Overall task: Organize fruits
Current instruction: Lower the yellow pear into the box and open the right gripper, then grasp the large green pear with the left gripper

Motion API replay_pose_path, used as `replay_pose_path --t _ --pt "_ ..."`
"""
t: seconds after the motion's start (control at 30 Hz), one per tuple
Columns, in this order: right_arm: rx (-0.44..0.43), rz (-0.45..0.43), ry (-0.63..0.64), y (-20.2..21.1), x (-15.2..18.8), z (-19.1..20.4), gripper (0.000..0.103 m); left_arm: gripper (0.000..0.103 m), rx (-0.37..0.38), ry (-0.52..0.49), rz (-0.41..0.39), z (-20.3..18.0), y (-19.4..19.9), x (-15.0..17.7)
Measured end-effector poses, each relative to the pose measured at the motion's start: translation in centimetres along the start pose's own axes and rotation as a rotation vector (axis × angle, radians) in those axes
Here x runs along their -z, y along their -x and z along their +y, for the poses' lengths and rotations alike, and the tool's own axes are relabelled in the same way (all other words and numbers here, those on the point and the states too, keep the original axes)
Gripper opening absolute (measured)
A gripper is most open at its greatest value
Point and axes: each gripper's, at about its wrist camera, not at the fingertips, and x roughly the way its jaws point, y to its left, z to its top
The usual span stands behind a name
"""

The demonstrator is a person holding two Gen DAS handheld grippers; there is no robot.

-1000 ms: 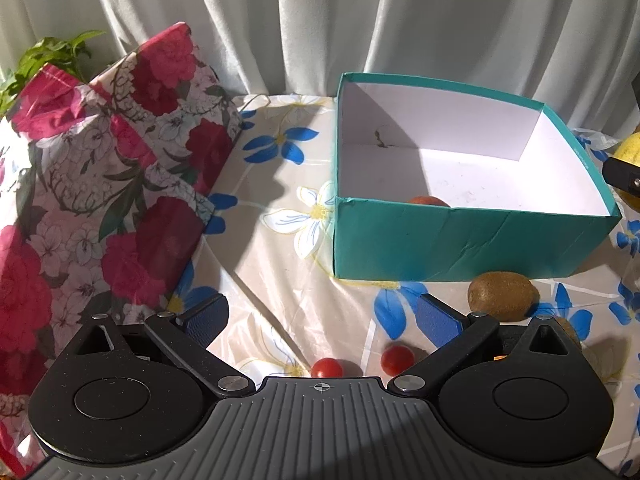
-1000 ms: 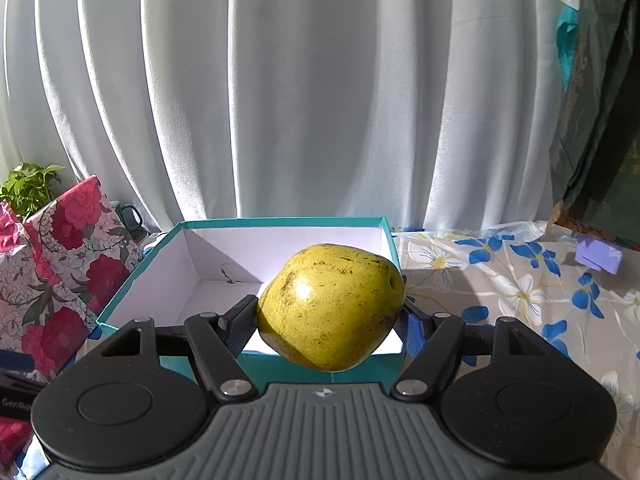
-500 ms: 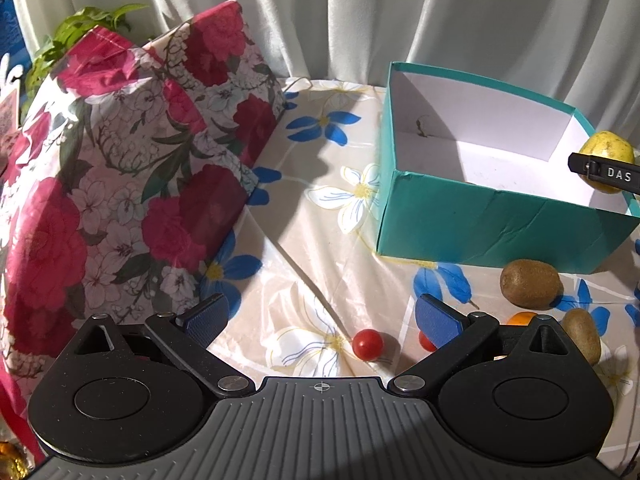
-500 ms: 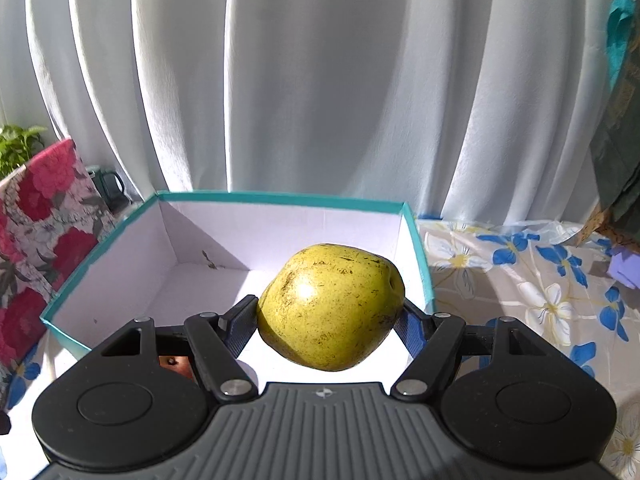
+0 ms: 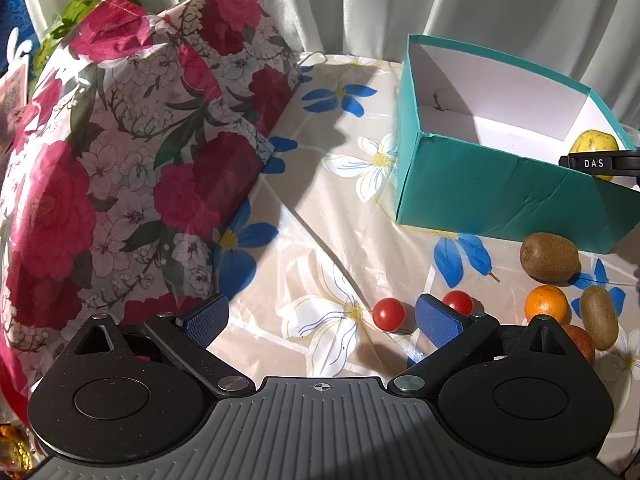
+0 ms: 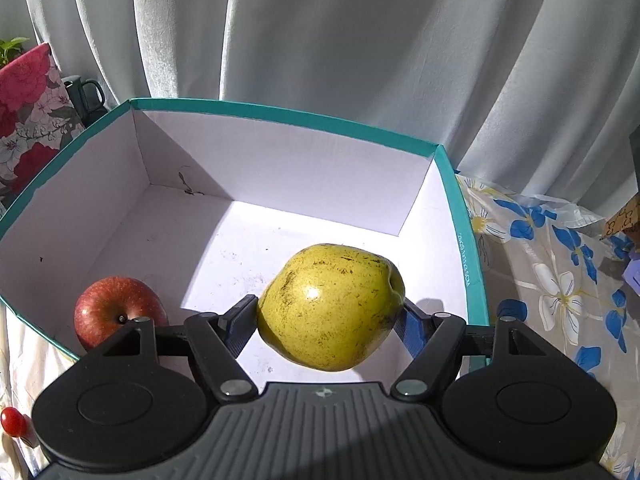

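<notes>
Pear [image 6: 330,306] sits pinched between the right gripper's [image 6: 326,320] jaws, held over the teal box [image 6: 280,118] for dropping beside the apple [image 6: 116,306]; left gripper [image 5: 320,316] jaws spread, empty, near a cherry tomato [image 5: 388,314] on the desk [image 5: 340,208].

the box [image 6: 466,240] looks like cardboard, matt teal outside, plain white and lightly scuffed inside. the pear [image 6: 332,308] has smooth yellow skin with dark speckles and a bright glint. the apple [image 6: 116,308] is glossy red. the right claw [image 6: 326,322] has matt black plastic arms, bright metal rivets and blue textured pads [image 6: 406,330]. the kiwi [image 5: 550,258] is dull and fuzzy, the tomato [image 5: 389,314] shiny. a glossy, crinkled plastic sheet with a flower print covers the table [image 5: 340,208]. the curtain [image 6: 360,40] is soft pale cloth.
</notes>
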Motion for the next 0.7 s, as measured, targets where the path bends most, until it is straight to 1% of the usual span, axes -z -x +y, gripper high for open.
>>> replay_pose_path --t 0.1,0.17,0.3,0.37,0.5,0.53,0.6,0.63,0.7 --pt "-0.001 -0.022 0.006 0.3 -0.1 -0.1 0.075 0.102 0.009 -0.024 0.002 -0.4 0.0 0.2" --pt "-0.006 -0.06 -0.003 1.1 -0.1 -0.4 0.087 0.102 0.018 -0.043 -0.001 -0.8 0.1 0.4" --pt "-0.019 -0.169 -0.026 4.5 0.4 -0.8 0.093 0.102 0.055 -0.088 -0.01 -1.5 0.3 1.0" --pt "-0.037 -0.239 -0.039 6.8 1.2 -1.0 0.103 0.102 0.085 -0.13 -0.019 -2.0 0.5 1.5" --pt "-0.055 -0.399 -0.056 12.4 3.2 -1.2 0.103 0.102 0.121 -0.216 -0.038 -3.1 0.9 2.8" --pt "-0.051 -0.449 -0.066 13.8 3.9 -1.2 0.103 0.102 0.129 -0.231 -0.042 -3.3 1.0 3.1" --pt "-0.066 -0.516 -0.081 16.0 5.4 -1.2 0.103 0.102 0.153 -0.255 -0.048 -3.7 1.2 3.8" --pt "-0.078 -0.526 -0.089 16.6 6.1 -1.1 0.103 0.102 0.169 -0.266 -0.052 -3.8 1.4 4.1" --pt "-0.101 -0.469 -0.094 17.0 6.7 -0.8 0.103 0.102 0.209 -0.294 -0.062 -4.2 1.7 4.7"
